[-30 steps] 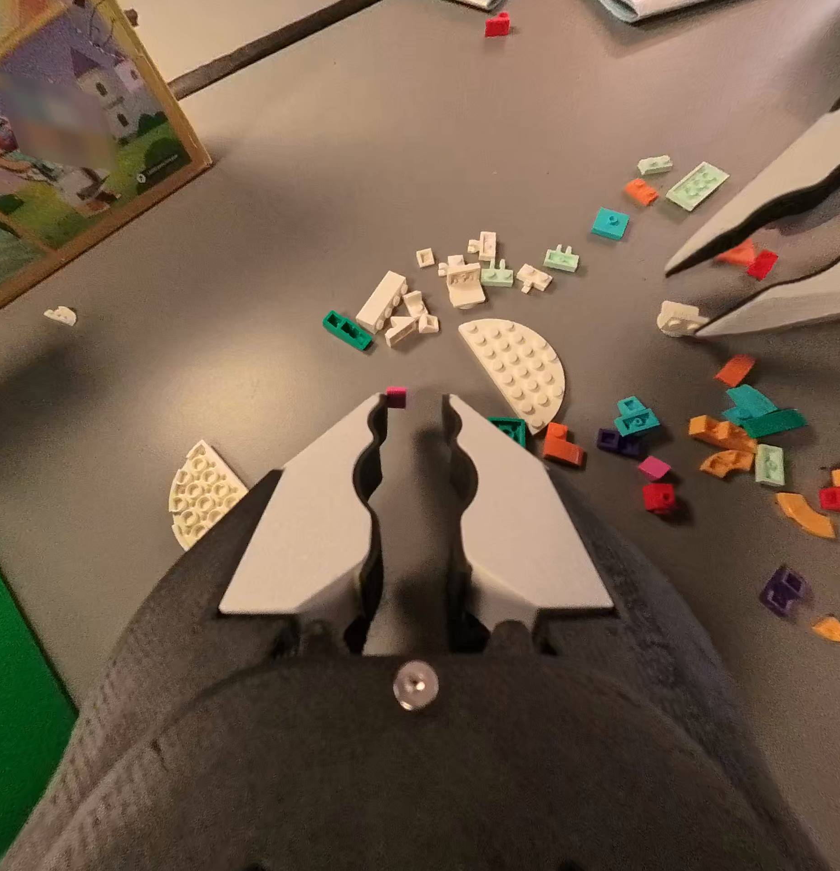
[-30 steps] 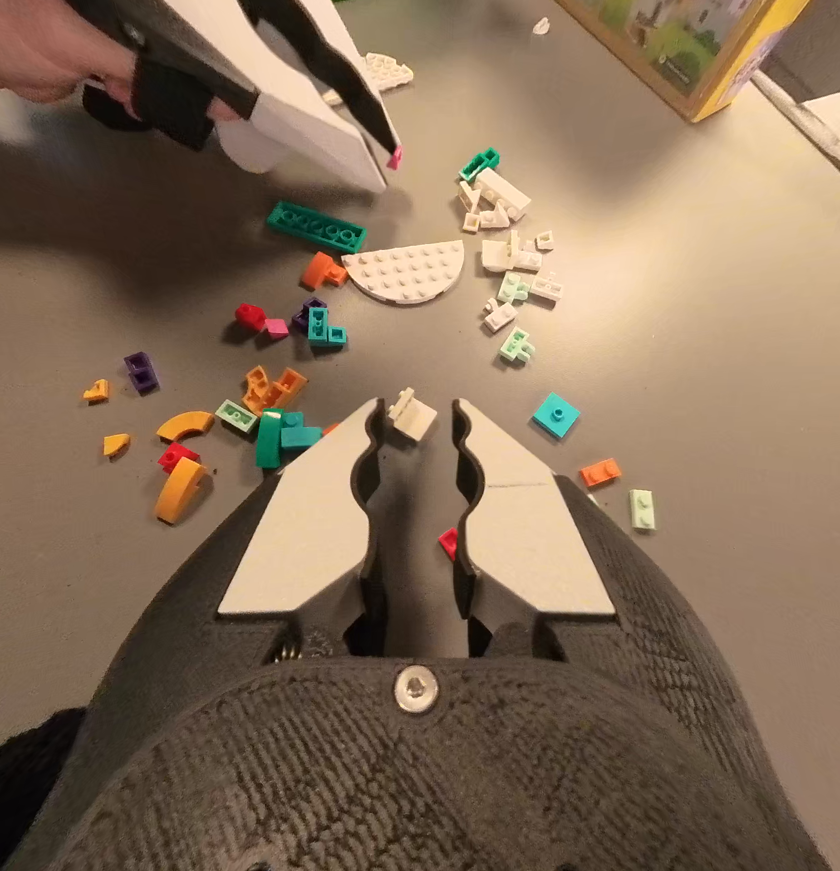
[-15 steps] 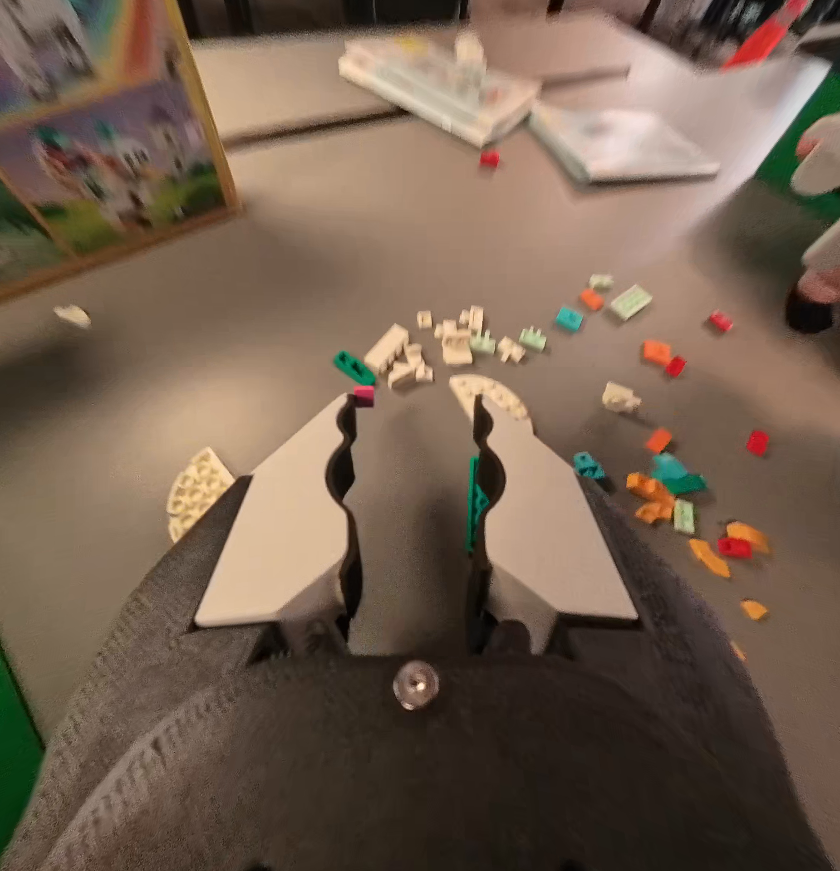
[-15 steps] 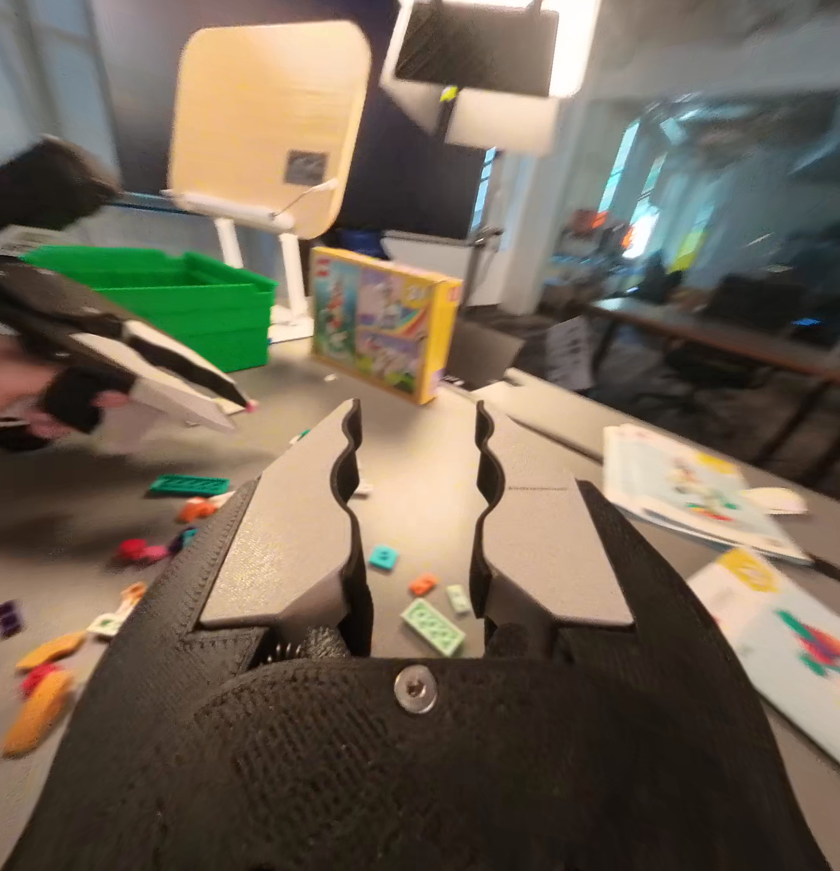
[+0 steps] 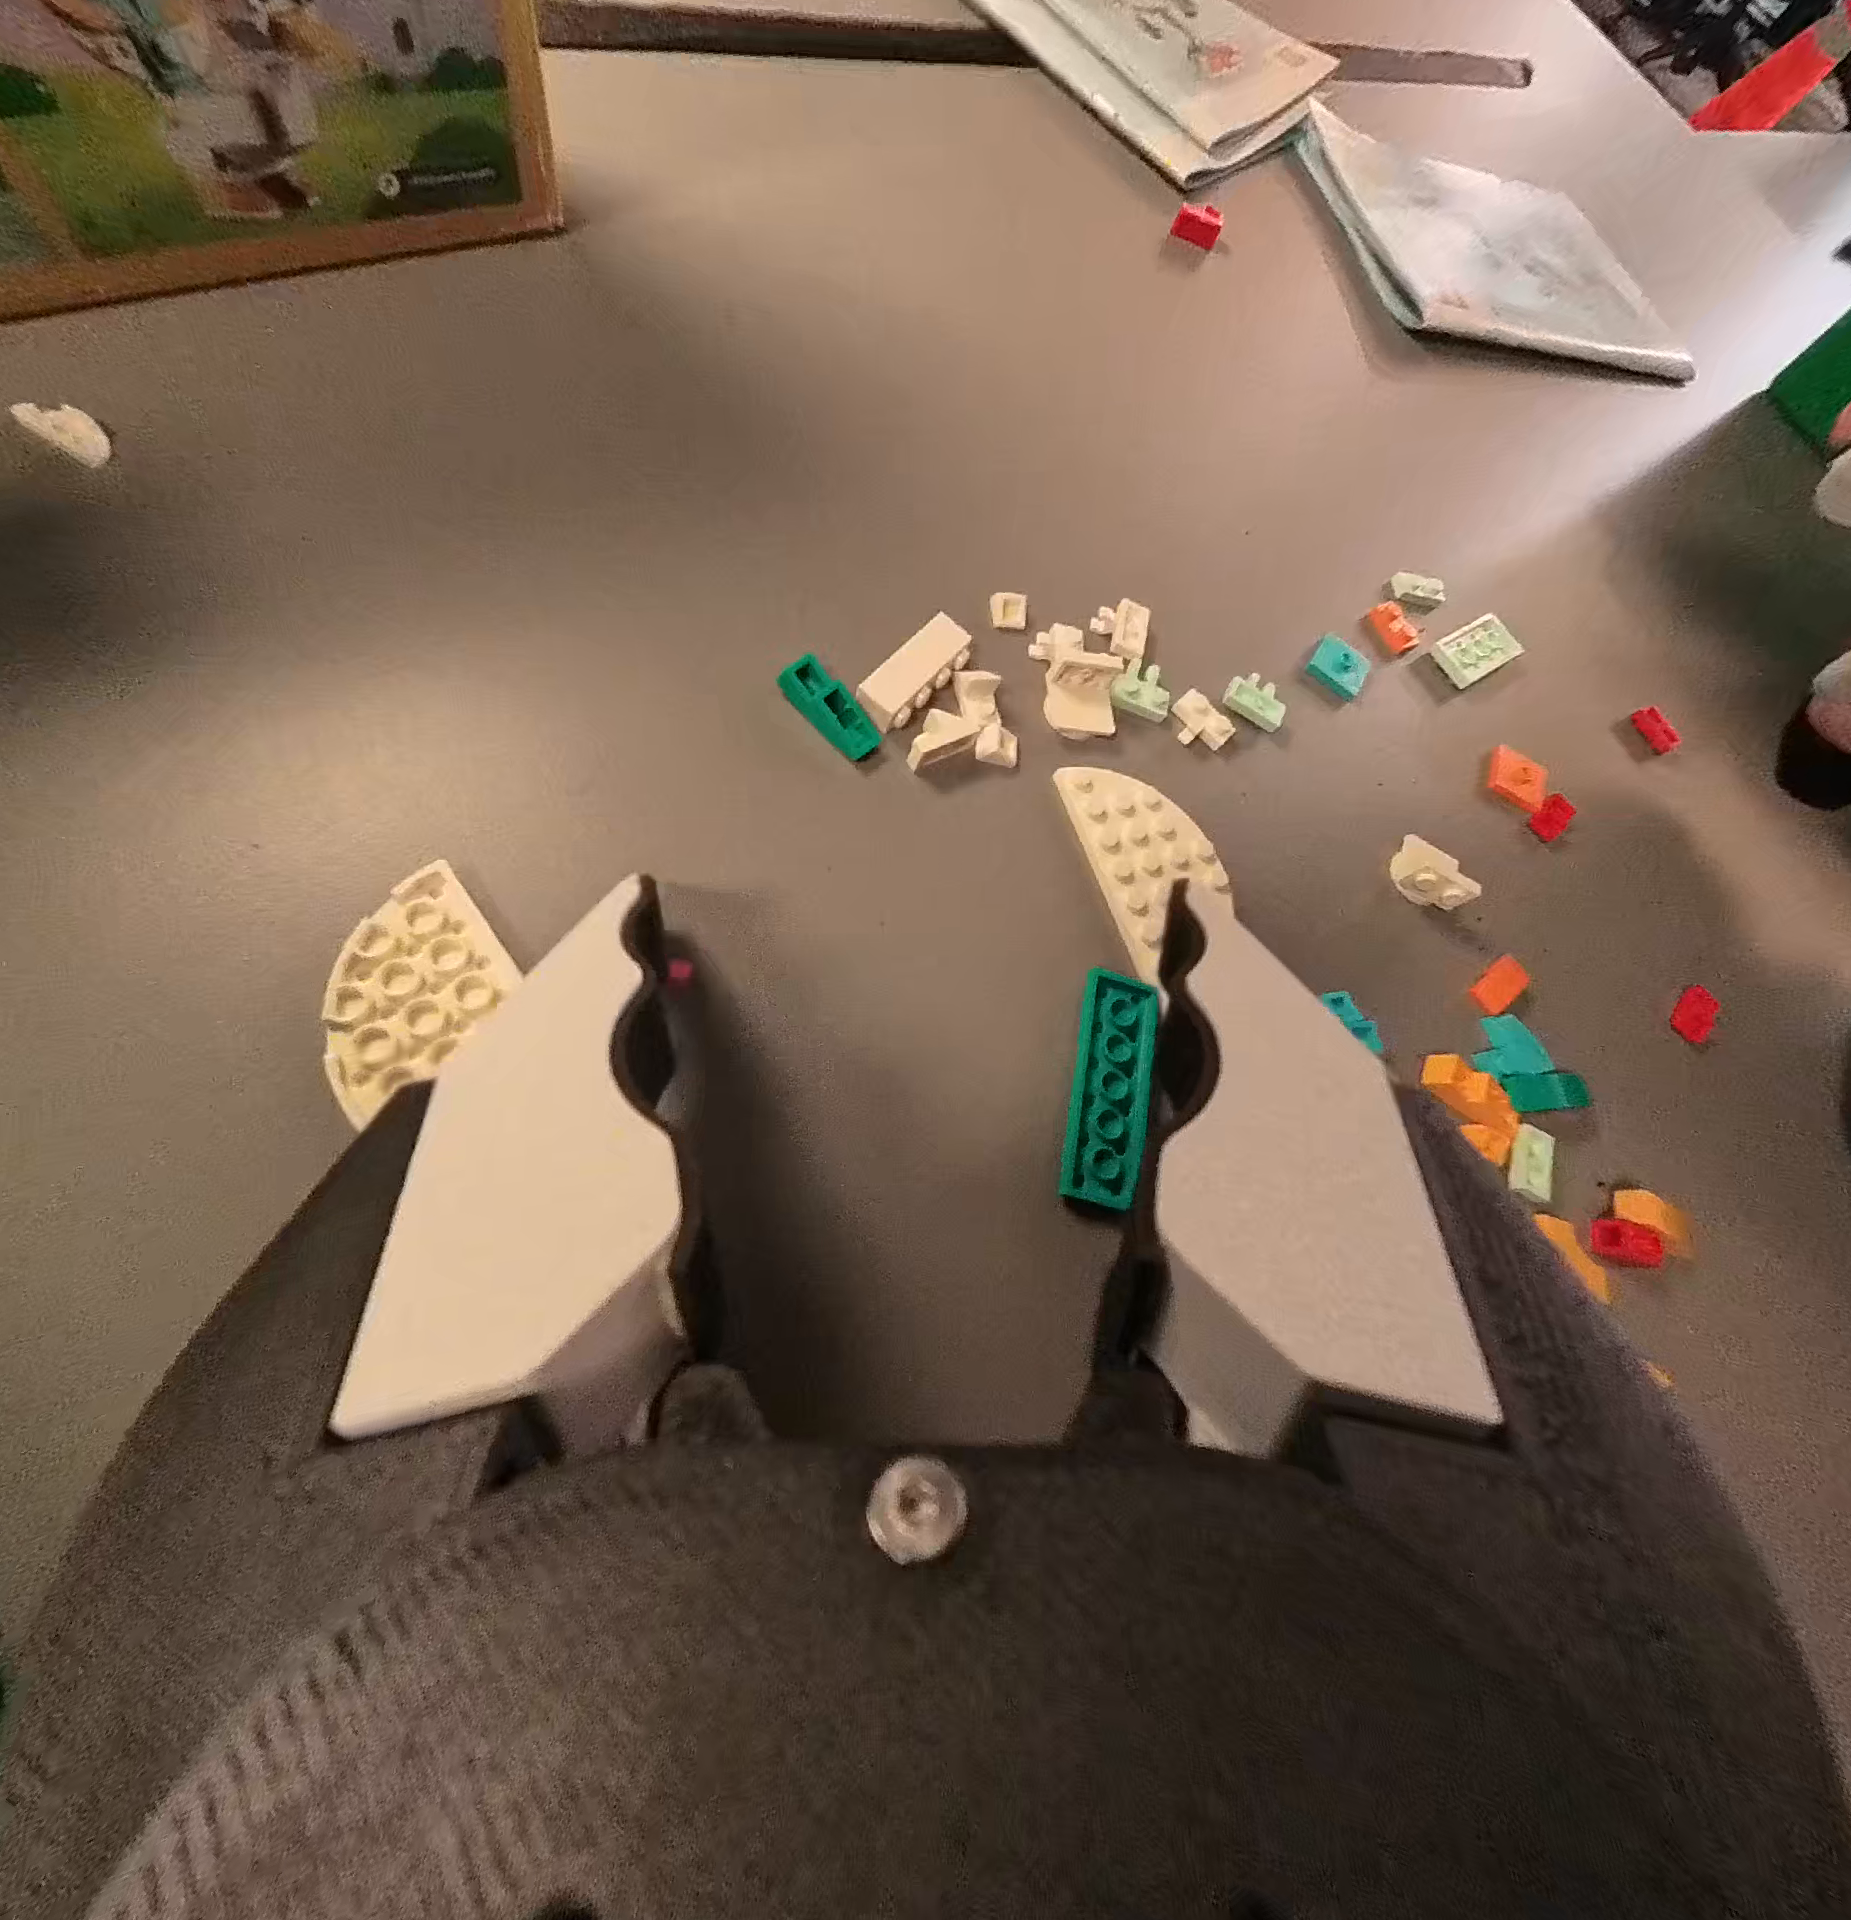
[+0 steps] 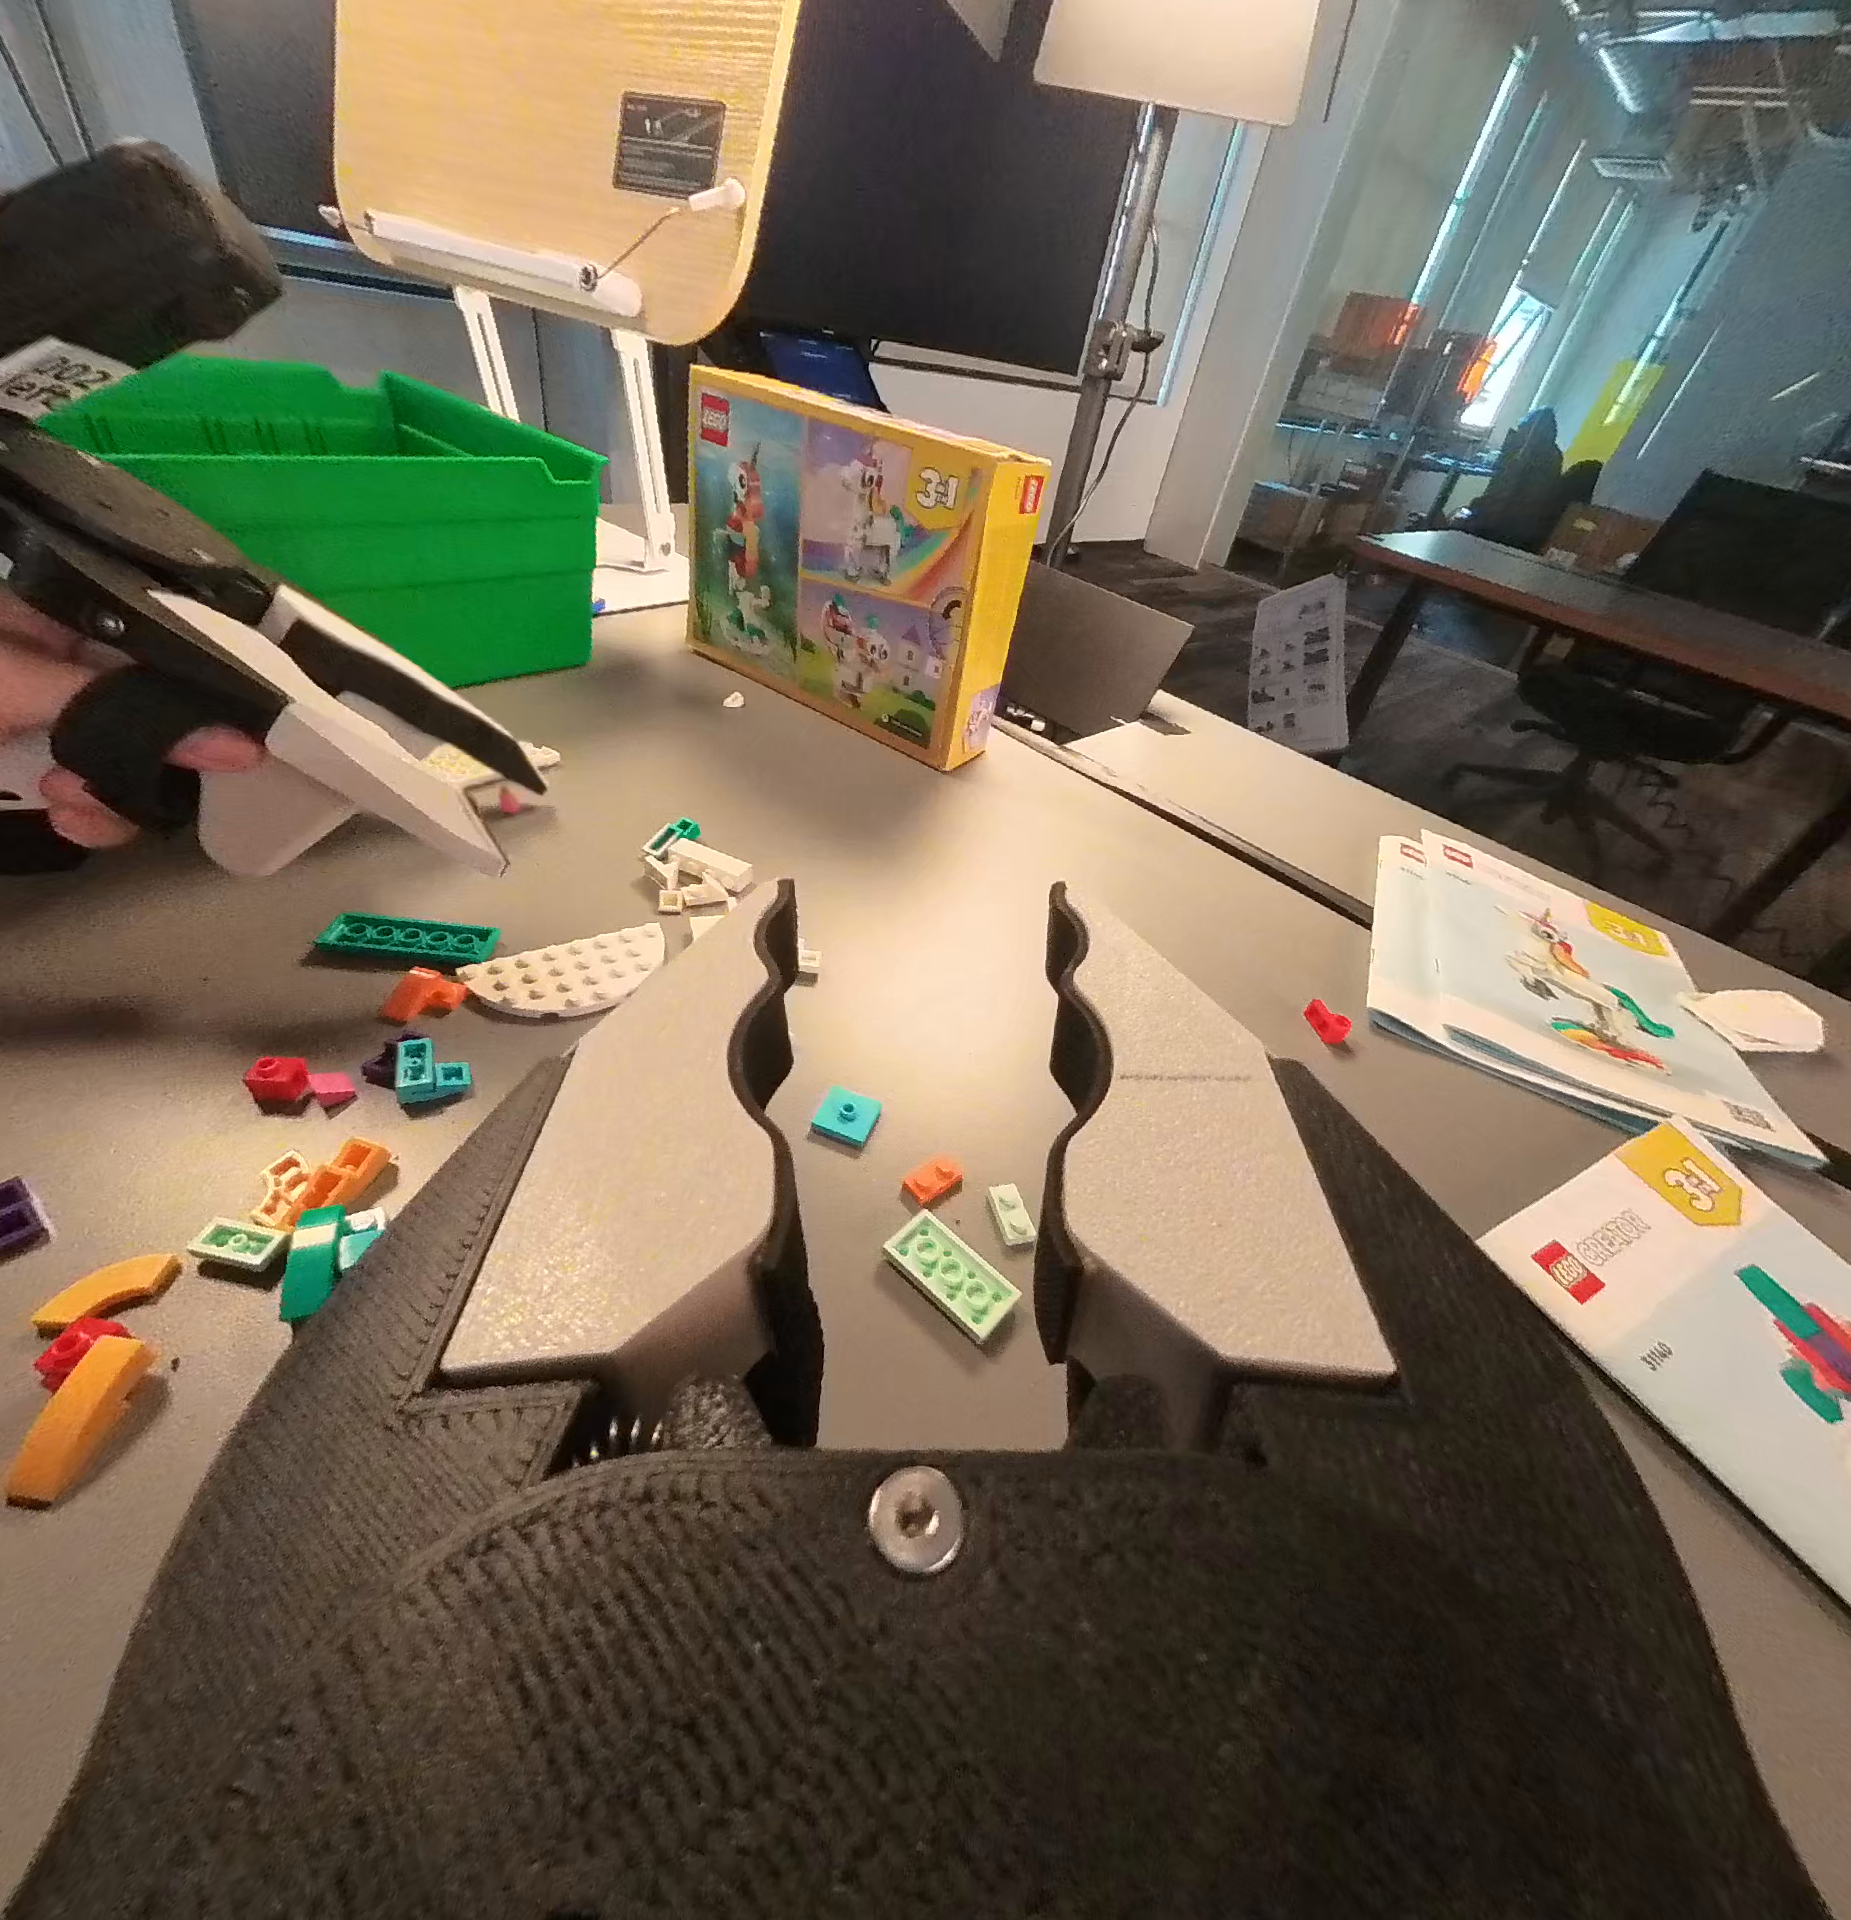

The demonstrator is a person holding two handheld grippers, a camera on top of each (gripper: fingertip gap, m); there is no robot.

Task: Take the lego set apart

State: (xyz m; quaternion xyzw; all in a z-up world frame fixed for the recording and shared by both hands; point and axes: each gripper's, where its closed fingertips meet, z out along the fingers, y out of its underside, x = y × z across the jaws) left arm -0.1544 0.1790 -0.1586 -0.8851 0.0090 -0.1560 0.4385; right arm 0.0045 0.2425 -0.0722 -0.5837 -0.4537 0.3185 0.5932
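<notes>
The lego set lies as loose bricks on the grey table [image 5: 692, 520]. My left gripper [image 5: 910, 899] is open wide just above the table. A tiny pink piece [image 5: 680, 971] sits against the inner face of its left finger. A long green plate [image 5: 1108, 1091] lies flat beside its right finger. A white half-round plate [image 5: 1139, 852] lies ahead, and another [image 5: 412, 997] lies studs-down at the left. My right gripper [image 6: 921, 904] is open and empty, raised over a teal tile [image 6: 846, 1117] and a mint plate [image 6: 952, 1288]. The left gripper [image 6: 516, 821] also shows in the right wrist view.
Small white bricks [image 5: 962, 707] lie ahead in a cluster; orange, red and teal bricks [image 5: 1503, 1091] lie at the right. The set's box [image 6: 848, 561] stands at the back beside green bins [image 6: 381, 520]. Instruction booklets [image 6: 1523, 987] lie at the right. A wooden board on a stand [image 6: 547, 156] rises behind. Measured from the fingertips, the white half-round plate [image 5: 1139, 852] is 5 cm or so from the left gripper and 15 cm from the right. Look for it in the right wrist view [image 6: 606, 974] too. Between my right fingertips and the teal tile [image 6: 846, 1117] there is roughly 10 cm.
My left gripper's jaws have spread much wider, and the pink piece now sits lower on the left finger. My right gripper has lifted off the table, tilted up and opened wider.
</notes>
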